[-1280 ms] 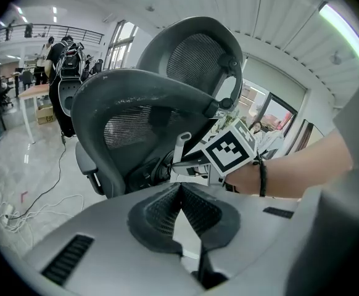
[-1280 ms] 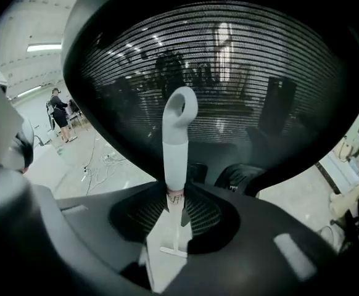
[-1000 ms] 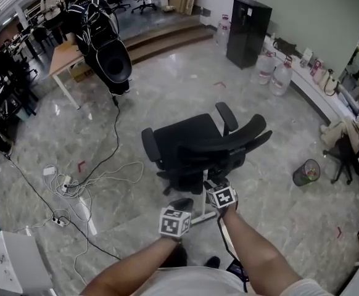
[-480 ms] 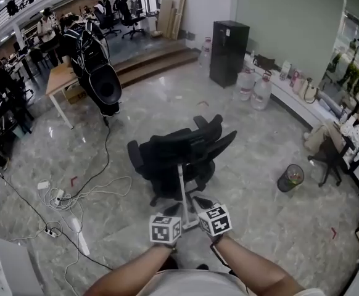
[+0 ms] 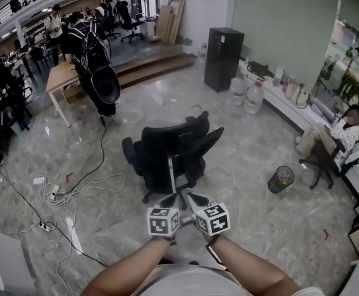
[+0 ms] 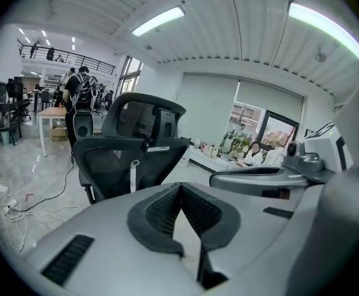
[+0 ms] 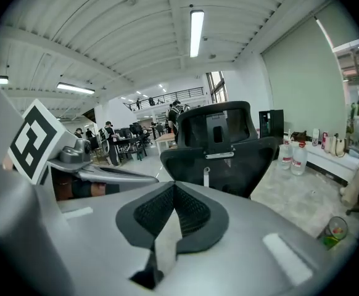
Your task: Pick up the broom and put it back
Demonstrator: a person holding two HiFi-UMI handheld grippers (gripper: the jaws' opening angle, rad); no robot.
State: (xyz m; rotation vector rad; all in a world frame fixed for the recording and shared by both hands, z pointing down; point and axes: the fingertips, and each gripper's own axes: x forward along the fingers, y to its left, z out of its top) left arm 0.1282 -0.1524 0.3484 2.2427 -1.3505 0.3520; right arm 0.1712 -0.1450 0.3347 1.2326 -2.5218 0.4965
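Observation:
The broom's white handle (image 5: pixel 171 172) rises in front of me, across the black office chair (image 5: pixel 167 150). My left gripper (image 5: pixel 171 200) and right gripper (image 5: pixel 193 198) sit side by side at its lower part, both shut on it. In the left gripper view the left gripper (image 6: pixel 181 187) shows a pale strip of handle pinched between its pads, and the handle's tip (image 6: pixel 134 171) stands before the chair. The right gripper view shows the same: the right gripper (image 7: pixel 173 187) clamps the strip, with the tip (image 7: pixel 206 177) ahead. The broom head is hidden below my hands.
White cables (image 5: pixel 62 193) and power strips trail over the marble floor at left. A black rig (image 5: pixel 99 79) stands behind them. A bin (image 5: pixel 280 179), a seated person (image 5: pixel 327 140), water bottles (image 5: pixel 247 94) and a black cabinet (image 5: pixel 222 57) lie to the right.
Both hands have risen and drawn together, and the handle now stands more upright before the chair. The right gripper, open a second ago, has shut on the handle.

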